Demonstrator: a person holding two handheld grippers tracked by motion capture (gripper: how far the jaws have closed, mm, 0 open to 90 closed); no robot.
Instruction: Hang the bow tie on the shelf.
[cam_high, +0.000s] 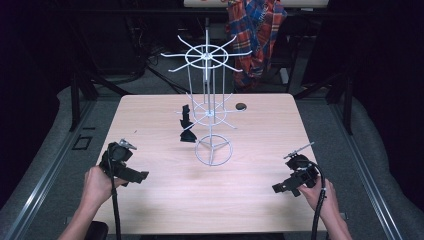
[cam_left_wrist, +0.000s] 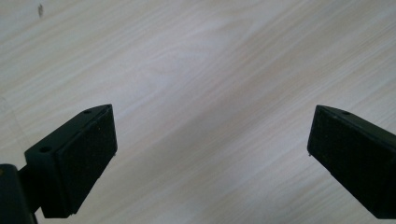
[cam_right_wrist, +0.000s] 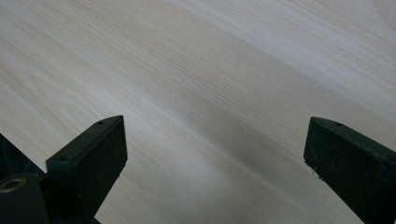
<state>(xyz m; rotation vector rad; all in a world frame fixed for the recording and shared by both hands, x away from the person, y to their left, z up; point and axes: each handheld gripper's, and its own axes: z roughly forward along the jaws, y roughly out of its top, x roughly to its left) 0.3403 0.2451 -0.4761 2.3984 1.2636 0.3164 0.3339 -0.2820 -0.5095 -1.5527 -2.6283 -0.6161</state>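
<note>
A white wire rack (cam_high: 209, 107) with two tiers of spokes stands at the middle of the wooden table (cam_high: 150, 200). A black item (cam_high: 186, 126) hangs from a lower spoke on its left side. A small dark round object (cam_high: 241, 106) lies on the table behind the rack. My left gripper (cam_high: 140, 176) is held low over the near left of the table; its black jaws stand wide apart over bare wood (cam_left_wrist: 210, 116). My right gripper (cam_high: 280, 188) is near the front right, its jaws wide apart too, with only wood (cam_right_wrist: 215, 116) between them.
A plaid cloth (cam_high: 255, 30) hangs behind the table. Dark frame legs and grey floor rails run along both sides. The person's forearms reach in from the front edge.
</note>
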